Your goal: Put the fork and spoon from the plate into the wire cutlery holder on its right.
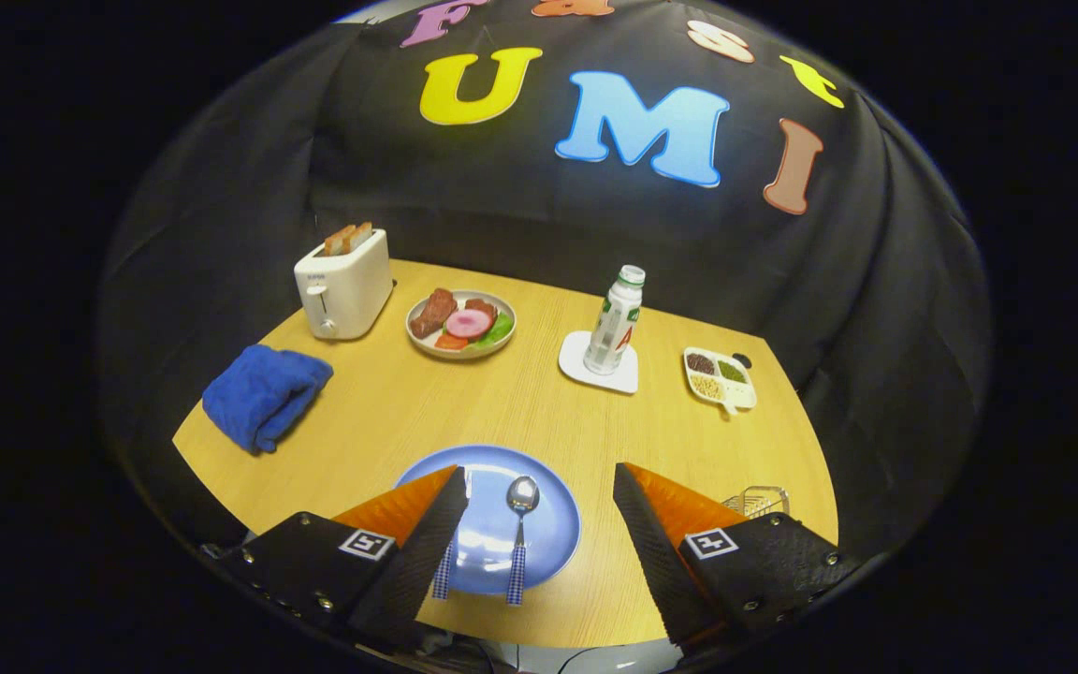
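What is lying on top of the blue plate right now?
On the blue plate a spoon lies in full view between the open fingers of the hand-held gripper. A second checked handle, presumably the fork's, shows beside it; its head is covered by one finger.

Bright overhead light, strong fisheye bend.
We see white glare on the blue plate (539,543), short soft shadows on the table (502,412), and curved, darkened edges.

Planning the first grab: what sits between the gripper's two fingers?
In the gripper view, the spoon on the blue plate lies between the open gripper's fingers.
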`<state>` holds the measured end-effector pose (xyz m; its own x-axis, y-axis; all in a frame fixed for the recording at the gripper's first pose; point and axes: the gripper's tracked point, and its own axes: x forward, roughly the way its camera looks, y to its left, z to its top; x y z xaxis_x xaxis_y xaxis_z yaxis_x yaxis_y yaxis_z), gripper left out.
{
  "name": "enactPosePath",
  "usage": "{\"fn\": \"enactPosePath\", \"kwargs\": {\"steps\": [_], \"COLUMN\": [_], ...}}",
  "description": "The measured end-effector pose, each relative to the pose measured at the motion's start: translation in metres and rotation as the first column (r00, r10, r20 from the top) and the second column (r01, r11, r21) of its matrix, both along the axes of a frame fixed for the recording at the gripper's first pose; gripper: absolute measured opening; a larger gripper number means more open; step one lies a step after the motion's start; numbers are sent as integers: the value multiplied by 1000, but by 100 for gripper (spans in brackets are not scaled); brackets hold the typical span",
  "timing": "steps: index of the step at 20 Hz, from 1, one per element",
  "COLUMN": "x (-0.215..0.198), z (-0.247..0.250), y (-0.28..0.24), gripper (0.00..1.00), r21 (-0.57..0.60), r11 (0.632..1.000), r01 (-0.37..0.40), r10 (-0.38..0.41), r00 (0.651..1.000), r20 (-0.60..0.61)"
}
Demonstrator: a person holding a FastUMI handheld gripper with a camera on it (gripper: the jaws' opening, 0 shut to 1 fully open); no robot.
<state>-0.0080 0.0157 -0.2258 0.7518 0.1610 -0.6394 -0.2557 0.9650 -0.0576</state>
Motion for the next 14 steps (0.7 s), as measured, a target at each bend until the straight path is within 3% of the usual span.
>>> {"fn": "enactPosePath", "kwargs": {"steps": [4,11,14], "x": [-7,-20,-21], "z": [-39,-97,-111], "y": [1,2,1], "gripper": [97,97,89], "r21": [-18,-82,-106], "r11": [999,995,990], "r01": [-26,-65,-95], "r10": [24,32,46], "r00": [992,935,918], "r20": [-127,-354,-394]}}
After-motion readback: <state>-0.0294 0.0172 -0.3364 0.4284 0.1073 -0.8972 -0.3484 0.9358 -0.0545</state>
